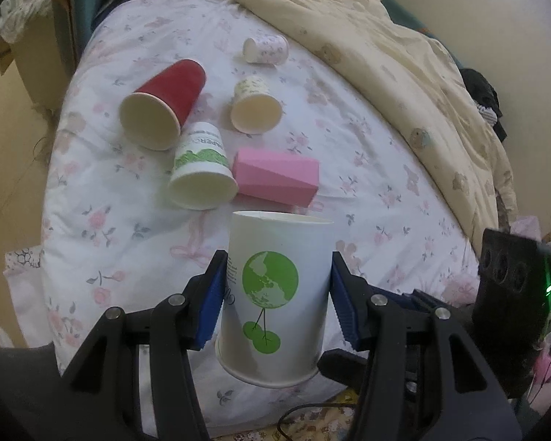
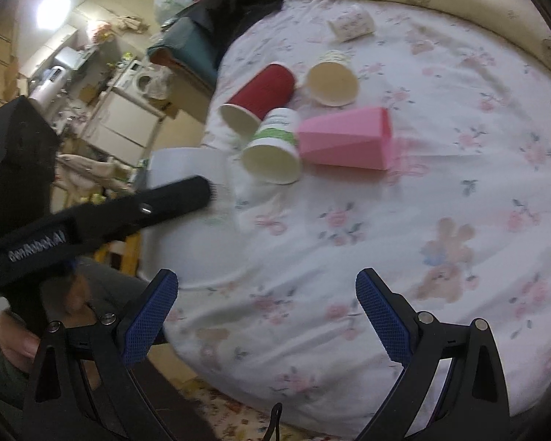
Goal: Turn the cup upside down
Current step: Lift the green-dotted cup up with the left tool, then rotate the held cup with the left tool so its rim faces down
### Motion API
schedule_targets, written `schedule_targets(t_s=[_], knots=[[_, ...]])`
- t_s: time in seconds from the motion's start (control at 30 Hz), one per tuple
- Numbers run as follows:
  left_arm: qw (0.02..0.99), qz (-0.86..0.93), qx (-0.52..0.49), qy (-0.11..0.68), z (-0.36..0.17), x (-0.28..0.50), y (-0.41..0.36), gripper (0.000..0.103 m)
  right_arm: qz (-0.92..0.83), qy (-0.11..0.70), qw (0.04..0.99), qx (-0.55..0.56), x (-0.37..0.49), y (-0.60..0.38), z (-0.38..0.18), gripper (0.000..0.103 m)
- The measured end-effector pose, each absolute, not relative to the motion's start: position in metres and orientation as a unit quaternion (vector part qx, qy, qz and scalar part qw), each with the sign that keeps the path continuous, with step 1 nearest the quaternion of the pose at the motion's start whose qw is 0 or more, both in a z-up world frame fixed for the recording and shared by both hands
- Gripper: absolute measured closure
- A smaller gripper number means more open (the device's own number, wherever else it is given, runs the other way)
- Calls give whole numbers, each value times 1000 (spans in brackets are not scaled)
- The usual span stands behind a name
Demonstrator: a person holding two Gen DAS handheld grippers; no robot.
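My left gripper is shut on a white paper cup with a green globe print. It holds the cup above the near edge of the bed, rolled rim toward the camera and base pointing away. In the right wrist view the same cup shows as a blurred white shape at the left, behind the left gripper's black finger. My right gripper is open and empty, low over the bed's near edge.
On the floral bedsheet lie several cups on their sides: red, green-banded white, pink faceted, cream, and small floral. A beige quilt covers the bed's right side. Furniture stands left of the bed.
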State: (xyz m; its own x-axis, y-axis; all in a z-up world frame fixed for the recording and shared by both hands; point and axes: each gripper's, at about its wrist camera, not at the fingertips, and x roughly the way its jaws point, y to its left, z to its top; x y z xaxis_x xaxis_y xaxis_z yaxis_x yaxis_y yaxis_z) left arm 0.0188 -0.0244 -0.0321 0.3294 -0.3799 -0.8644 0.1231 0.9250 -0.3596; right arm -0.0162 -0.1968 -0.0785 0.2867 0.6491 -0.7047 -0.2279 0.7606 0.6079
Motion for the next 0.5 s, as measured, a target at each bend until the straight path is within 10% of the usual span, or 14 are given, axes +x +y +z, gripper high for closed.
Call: schedule_targets(t_s=[0.5], knots=[[805, -162, -125, 557, -31, 17, -25, 53, 285, 540, 762, 216, -13, -197, -85, 3]])
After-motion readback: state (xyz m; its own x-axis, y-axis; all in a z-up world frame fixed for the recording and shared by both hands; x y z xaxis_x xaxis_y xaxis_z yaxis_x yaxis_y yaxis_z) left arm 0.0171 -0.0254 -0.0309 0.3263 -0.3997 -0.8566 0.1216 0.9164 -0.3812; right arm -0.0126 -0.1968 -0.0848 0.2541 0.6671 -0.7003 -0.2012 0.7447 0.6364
